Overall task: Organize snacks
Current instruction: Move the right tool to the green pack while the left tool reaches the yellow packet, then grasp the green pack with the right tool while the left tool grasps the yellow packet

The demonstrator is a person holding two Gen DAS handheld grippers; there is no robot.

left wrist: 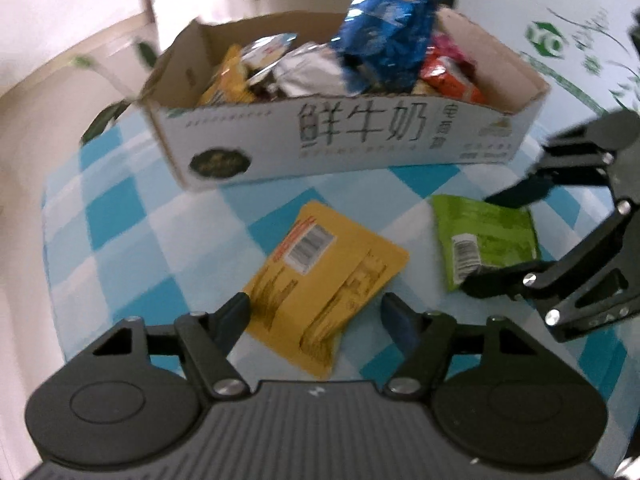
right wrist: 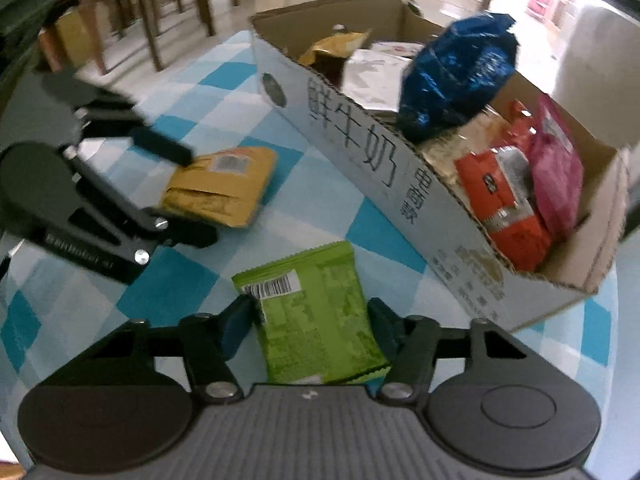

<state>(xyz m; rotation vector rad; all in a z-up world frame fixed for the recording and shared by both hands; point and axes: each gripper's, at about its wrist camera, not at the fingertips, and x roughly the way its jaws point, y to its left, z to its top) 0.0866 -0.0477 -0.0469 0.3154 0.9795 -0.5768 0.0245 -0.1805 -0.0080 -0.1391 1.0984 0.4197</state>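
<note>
Both grippers pitch steeply down at the checked cloth (left wrist: 132, 220), side by side in front of the box (left wrist: 360, 136).

Left gripper (left wrist: 316, 312): jaws straddle the near end of the yellow pack (left wrist: 324, 276). Left finger (left wrist: 234, 316) touches the pack's edge; on the right there's a gap between fingertip and pack in its own view. The right wrist view shows both fingers against the pack's ends, but that part is motion-blurred. Can't tell if it's clamped.

Right gripper (right wrist: 310, 320): jaws closed in on the green pack (right wrist: 316, 312), both fingers pressing its side edges, pack slightly bowed between them. Looks gripped. Pack is still down on the cloth, barcode up, just in front of the box's printed wall.

Yellow pack lies flat on the cloth, barcode up, left of the green one and apart from it, also short of the box.

Box is full of snacks: blue bag (right wrist: 456, 76) sticking up highest, silver bag (left wrist: 308, 72), orange-red packs (right wrist: 500, 200), pink pack (right wrist: 556, 168), another yellow one at the far-left end.

Hard to read: both frames are blurred, the small print on the packs is illegible. No hands are in frame, only gripper bodies. Box contents overlap, so lower packs are hidden. Chair legs (right wrist: 152, 20) are in the background of the right view, cut off at the top.
</note>
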